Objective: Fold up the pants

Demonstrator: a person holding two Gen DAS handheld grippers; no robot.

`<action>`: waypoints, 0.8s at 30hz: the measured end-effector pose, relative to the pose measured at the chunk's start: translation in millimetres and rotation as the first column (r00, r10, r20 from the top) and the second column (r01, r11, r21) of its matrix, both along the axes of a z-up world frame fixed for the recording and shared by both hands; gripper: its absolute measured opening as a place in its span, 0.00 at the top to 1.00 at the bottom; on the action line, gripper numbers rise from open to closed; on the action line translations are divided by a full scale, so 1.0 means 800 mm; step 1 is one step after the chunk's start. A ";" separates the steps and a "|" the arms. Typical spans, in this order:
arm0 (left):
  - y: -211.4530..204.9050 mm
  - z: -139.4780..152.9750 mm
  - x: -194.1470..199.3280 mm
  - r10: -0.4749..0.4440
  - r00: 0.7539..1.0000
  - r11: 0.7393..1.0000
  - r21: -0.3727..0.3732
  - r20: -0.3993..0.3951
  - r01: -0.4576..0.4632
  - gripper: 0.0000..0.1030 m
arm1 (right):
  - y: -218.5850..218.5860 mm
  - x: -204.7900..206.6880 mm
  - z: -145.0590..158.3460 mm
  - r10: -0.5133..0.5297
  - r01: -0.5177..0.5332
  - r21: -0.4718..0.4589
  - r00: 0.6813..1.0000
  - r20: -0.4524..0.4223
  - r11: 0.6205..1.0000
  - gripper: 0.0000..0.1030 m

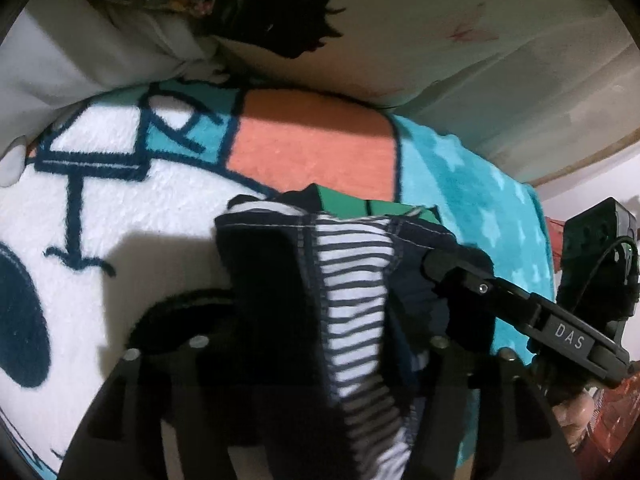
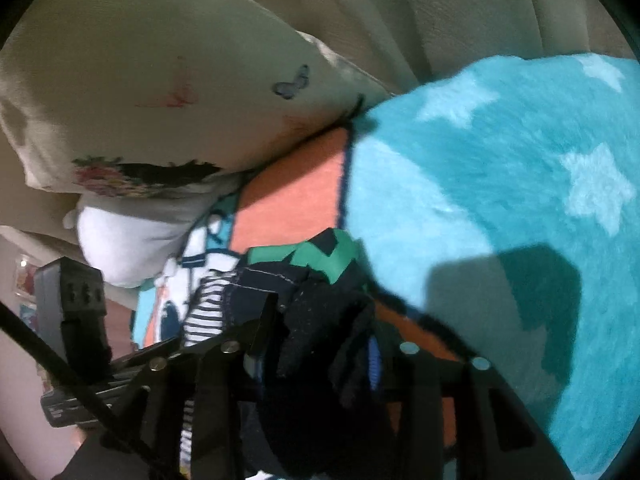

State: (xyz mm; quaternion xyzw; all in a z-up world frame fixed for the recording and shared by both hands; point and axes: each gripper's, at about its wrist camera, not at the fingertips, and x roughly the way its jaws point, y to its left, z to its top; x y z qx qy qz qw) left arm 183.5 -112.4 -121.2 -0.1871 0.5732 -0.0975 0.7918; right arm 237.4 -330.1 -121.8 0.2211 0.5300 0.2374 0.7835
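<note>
- While held up over the fleecy turquoise star-patterned blanket (image 1: pixel 480 184), hung bunched between both tools: dark navy pants with a white-and-navy striped lining (image 1: pixel 352 280).
- Clamped on the stitched navy waistband near the striped lining, jaws closed on cloth: left gripper (image 1: pixel 340 320).
- Pinched on a dark fold of the same garment, jaws together on fabric: right gripper (image 2: pixel 320 320), seen in the left view as a black arm marked "DAS" (image 1: pixel 568 340).
- Lay just behind the pants on the blanket: a green folded cloth with dark zigzag (image 2: pixel 320 252).
- Rested at the blanket's far edge: a cream butterfly-print pillow (image 2: pixel 160 80).
</note>
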 end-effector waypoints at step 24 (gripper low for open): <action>-0.003 -0.001 -0.064 0.038 0.999 0.998 0.057 0.025 -0.039 0.39 | 0.017 -0.066 0.028 0.075 -0.060 -0.139 0.991 0.110 0.989 0.65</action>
